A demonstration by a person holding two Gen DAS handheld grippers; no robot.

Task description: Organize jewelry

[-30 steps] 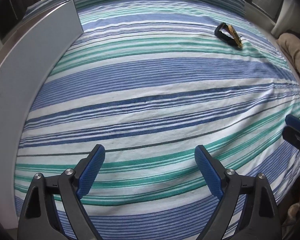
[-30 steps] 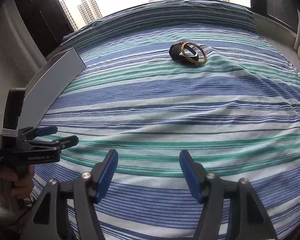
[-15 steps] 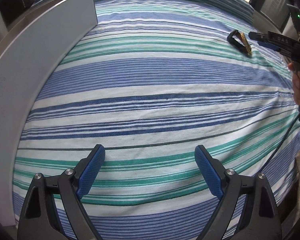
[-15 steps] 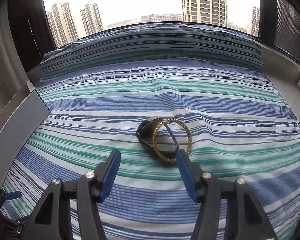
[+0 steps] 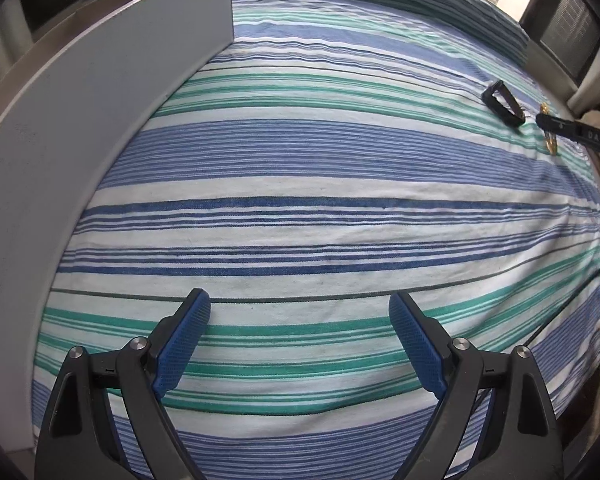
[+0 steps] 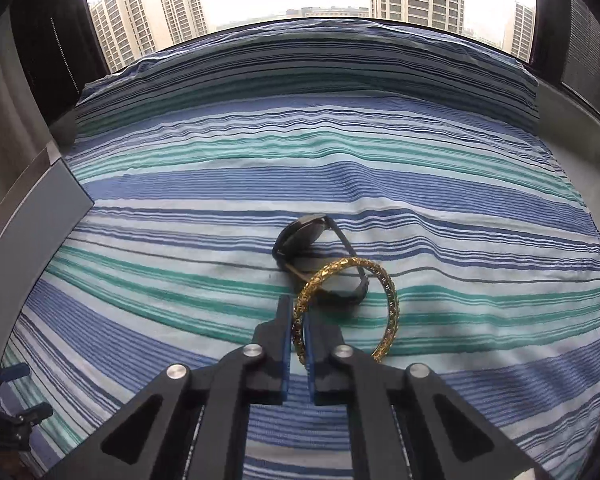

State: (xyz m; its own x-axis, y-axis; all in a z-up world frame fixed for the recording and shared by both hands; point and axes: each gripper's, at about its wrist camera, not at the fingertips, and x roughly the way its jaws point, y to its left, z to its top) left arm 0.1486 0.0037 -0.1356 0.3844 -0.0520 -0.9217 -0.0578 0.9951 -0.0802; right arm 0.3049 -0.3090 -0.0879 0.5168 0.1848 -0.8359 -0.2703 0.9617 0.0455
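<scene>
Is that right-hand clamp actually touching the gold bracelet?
Touching. In the right wrist view, the right gripper has just closed, and its blue pads press on both sides of the gold bangle's rim, beside the black watch.

Gold bangle (image 6: 390,304), black watch (image 6: 300,236), blue-green-white striped bedsheet (image 6: 180,184).

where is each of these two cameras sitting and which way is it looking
Left wrist: sits behind the open left gripper, looking down across the striped bedsheet.
Right wrist: sits behind the right gripper, whose jaws have just closed on the gold bangle; black watch beyond.
Shared: sheet, bangle, watch, grey board.
</scene>
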